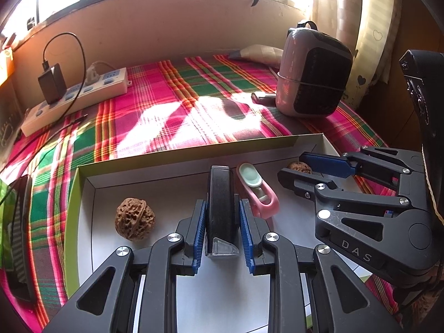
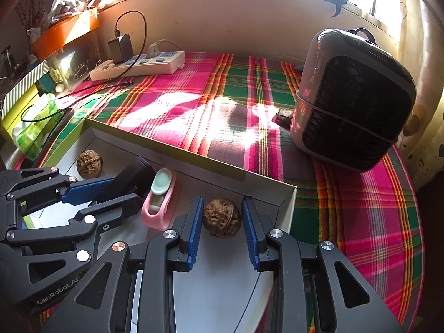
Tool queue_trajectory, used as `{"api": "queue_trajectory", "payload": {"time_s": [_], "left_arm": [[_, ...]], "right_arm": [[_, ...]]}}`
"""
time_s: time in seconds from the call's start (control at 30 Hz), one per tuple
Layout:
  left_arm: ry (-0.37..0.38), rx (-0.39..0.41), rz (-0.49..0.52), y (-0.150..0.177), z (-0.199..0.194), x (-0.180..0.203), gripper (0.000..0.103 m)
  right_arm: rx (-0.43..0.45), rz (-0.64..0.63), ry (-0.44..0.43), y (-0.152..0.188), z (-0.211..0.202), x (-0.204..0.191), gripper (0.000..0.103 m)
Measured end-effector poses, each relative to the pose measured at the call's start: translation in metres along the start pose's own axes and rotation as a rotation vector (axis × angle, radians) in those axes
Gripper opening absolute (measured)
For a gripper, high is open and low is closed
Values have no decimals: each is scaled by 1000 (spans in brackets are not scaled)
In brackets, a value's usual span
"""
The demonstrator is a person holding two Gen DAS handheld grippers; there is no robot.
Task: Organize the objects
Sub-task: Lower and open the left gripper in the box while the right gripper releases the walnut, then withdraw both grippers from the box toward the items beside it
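Note:
A shallow white box with green outer walls [image 1: 83, 183] [image 2: 266, 186] lies on the plaid cloth. My left gripper [image 1: 222, 211] straddles a black oblong device [image 1: 220, 205] in the box, with small gaps at both pads. A walnut [image 1: 135, 219] [image 2: 89, 163] lies left of it, a pink and mint-green item [image 1: 258, 191] [image 2: 159, 202] right of it. My right gripper [image 2: 222, 216] [image 1: 294, 166] is open around a second walnut [image 2: 221, 217] [image 1: 299, 167] near the box's right corner, not touching it.
A pink and black fan heater [image 1: 313, 75] [image 2: 352, 102] stands behind the box on the right. A white power strip [image 1: 75, 97] [image 2: 138, 66] with a black charger lies at the back left. Green packets and boxes [image 2: 30, 122] crowd the left edge. A wall runs behind.

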State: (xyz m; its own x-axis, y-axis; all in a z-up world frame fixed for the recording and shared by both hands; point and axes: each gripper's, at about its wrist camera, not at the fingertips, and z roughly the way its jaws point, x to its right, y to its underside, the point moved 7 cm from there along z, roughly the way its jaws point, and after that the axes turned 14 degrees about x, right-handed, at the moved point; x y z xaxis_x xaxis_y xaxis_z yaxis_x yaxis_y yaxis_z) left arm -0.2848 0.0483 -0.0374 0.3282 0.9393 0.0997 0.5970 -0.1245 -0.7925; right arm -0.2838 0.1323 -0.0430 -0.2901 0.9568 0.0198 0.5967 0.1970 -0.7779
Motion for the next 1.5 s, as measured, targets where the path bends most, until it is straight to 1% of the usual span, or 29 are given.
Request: {"api": "queue_trajectory", "payload": {"time_s": [0.07,0.13,0.2,0.4,0.53,0.7,0.83,0.97,1.1,1.2,1.27,1.37,1.43,1.5], "left_arm": [[-2,0,-3,0,-1,0,24],[-3,0,-9,1,-2,-1,26],[-5,0,-14,2,-5,-1,27],[-8,14,-13,2,-14,-2,31],[-11,27,-12,1,-23,-3,33],[-13,50,-54,1,-34,-11,35],[-40,71,-72,3,-48,-21,35],[-63,109,-102,3,-67,-32,35],[-132,138,-114,5,-82,-51,36],[-184,127,-144,12,-85,-69,36],[-214,114,-182,17,-86,-82,36],[-230,81,-228,26,-85,-93,36],[-224,67,-236,31,-84,-95,36],[-237,39,-244,37,-82,-97,36]], "right_arm": [[2,3,0,0,-1,0,31],[10,8,-6,-1,-3,0,37],[16,8,-10,-1,-5,0,46],[22,18,-23,1,-10,-1,47],[43,30,-29,1,-19,0,49],[61,47,-24,2,-30,3,50],[96,73,-33,4,-46,7,50],[136,103,-10,3,-64,16,50],[138,126,9,10,-75,24,50],[109,124,20,21,-76,27,50],[95,124,23,28,-76,28,50],[67,116,28,34,-72,27,50],[54,108,36,38,-71,28,50],[42,104,39,40,-69,29,50]]}}
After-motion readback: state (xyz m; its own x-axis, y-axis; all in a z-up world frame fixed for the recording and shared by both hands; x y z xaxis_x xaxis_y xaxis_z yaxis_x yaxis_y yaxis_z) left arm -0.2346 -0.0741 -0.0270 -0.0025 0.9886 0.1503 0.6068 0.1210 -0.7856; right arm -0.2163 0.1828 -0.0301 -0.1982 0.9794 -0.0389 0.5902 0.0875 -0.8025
